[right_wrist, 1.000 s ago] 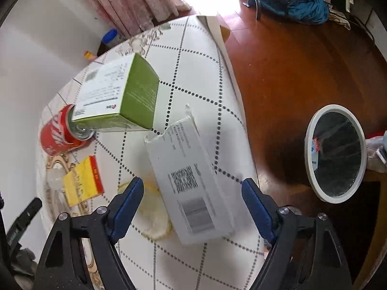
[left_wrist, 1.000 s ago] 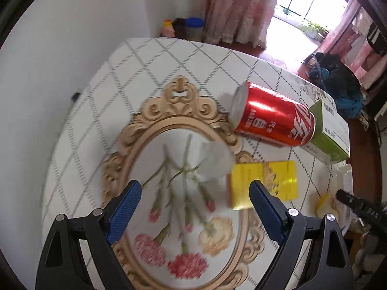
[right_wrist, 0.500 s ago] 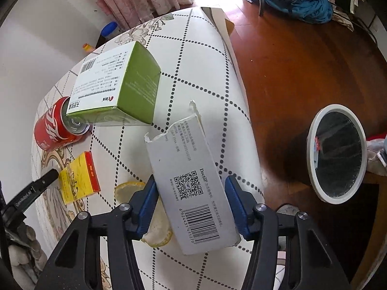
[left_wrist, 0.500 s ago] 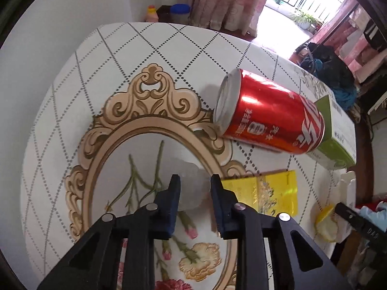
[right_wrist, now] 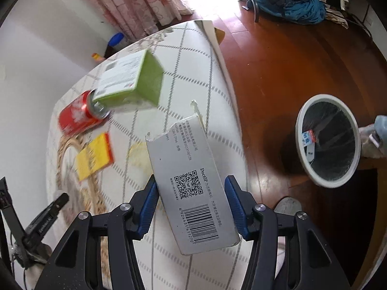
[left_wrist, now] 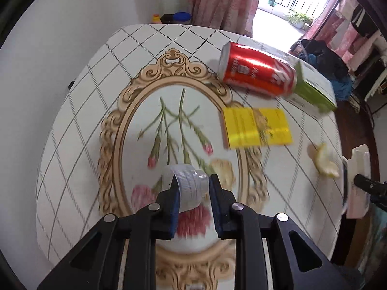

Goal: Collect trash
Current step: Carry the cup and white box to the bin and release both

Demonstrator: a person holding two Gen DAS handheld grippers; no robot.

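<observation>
My left gripper (left_wrist: 193,188) is shut on a small clear plastic cup (left_wrist: 186,183) and holds it above the table's flower print. My right gripper (right_wrist: 191,193) is shut on a torn white carton (right_wrist: 191,188) with a barcode, lifted over the table's right edge. On the table lie a red soda can (left_wrist: 256,75), a green and white box (left_wrist: 312,89), a flat yellow packet (left_wrist: 256,128) and a pale fruit peel (left_wrist: 324,162). A white-rimmed trash bin (right_wrist: 329,140) lined with a black bag stands on the floor to the right.
The round table (left_wrist: 96,77) has a white diamond-pattern cloth and stands near a white wall. The wooden floor (right_wrist: 278,55) lies right of it. A blue bundle of clothes (right_wrist: 290,4) lies far back. Bottles (left_wrist: 179,18) stand by the pink curtain.
Both grippers closed from open, the left on the cup, the right on the carton. Both have lifted their items, and the left has drawn back toward me.
</observation>
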